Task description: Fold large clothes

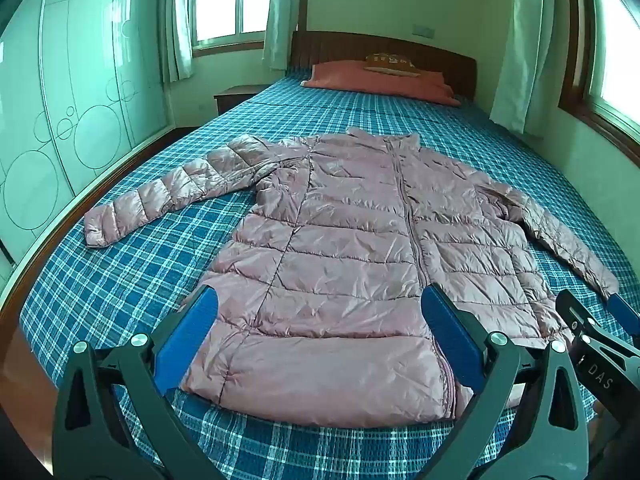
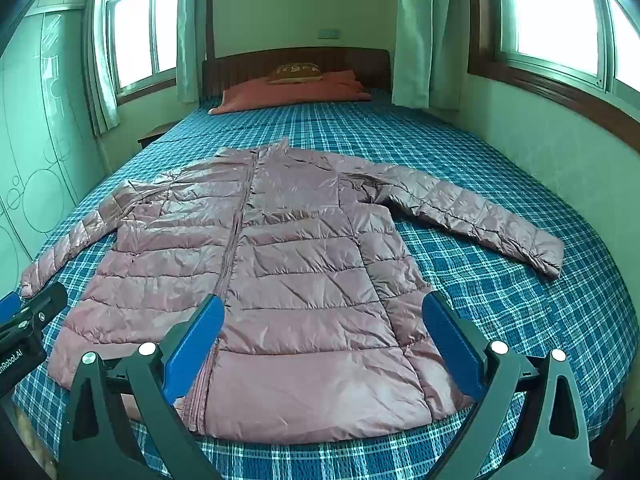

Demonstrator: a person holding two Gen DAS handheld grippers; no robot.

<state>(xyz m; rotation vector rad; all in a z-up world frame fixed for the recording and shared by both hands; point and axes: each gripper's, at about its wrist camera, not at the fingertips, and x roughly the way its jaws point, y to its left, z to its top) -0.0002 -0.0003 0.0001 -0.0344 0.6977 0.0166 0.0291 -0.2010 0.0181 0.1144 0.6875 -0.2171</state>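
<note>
The left tongs (image 1: 320, 308) and the right tongs (image 2: 324, 312) both hang released, jaws wide, above the hem of the pink puffer jacket (image 1: 360, 248), grasping nothing. The jacket lies flat and zipped on the plaid bed (image 1: 120, 280), sleeves spread out to either side. Folding looks not yet begun; the next move likely calls for pinching a sleeve or side edge and carrying it across the body.

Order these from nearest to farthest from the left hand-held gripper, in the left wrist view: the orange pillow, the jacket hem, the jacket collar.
From the left hand-held gripper:
1. Jacket hem, just below it.
2. Jacket collar, mid-bed.
3. Orange pillow, by the headboard.
</note>
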